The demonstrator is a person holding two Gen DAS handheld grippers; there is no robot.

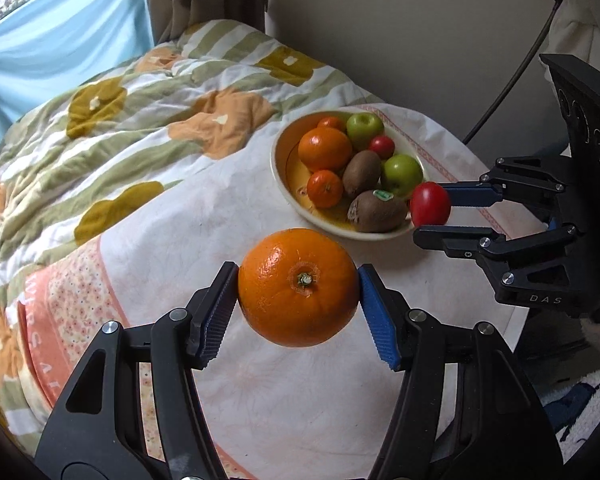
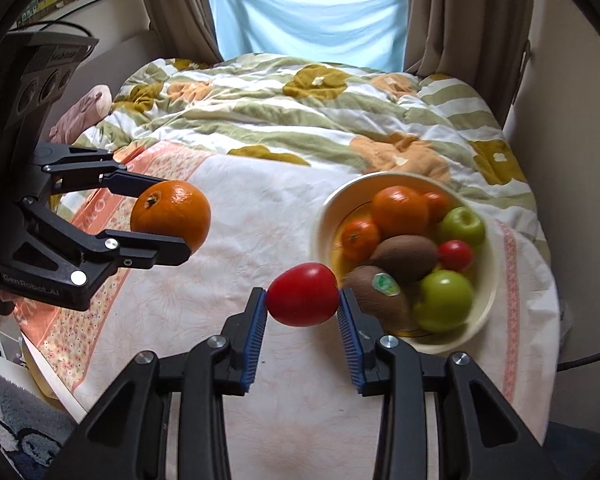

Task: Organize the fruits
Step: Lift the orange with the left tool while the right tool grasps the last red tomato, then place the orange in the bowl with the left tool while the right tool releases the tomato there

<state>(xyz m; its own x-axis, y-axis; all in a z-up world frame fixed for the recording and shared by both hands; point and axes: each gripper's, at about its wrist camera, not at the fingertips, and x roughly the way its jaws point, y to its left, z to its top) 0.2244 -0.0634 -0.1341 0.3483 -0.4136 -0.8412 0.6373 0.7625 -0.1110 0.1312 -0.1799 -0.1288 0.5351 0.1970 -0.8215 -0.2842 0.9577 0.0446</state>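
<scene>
My left gripper (image 1: pixel 298 286) is shut on a large orange (image 1: pixel 298 286), held in the air above the white cloth; the same orange (image 2: pixel 171 214) shows at the left of the right wrist view. My right gripper (image 2: pixel 302 295) is shut on a small red tomato (image 2: pixel 302 295), lifted just left of the bowl. That tomato (image 1: pixel 430 209) appears beside the bowl's near rim in the left wrist view. The cream bowl (image 2: pixel 486 280) holds oranges, two kiwis (image 2: pixel 406 254), two green apples (image 2: pixel 444 300) and another red tomato (image 2: pixel 456 255).
The bowl (image 1: pixel 278 168) stands on a white cloth with a pink patterned border (image 1: pixel 76 292) spread over a bed. A flowered quilt (image 2: pixel 300 112) covers the far part of the bed. Curtains and a blue sheet (image 2: pixel 308 16) hang behind. A wall runs along the right.
</scene>
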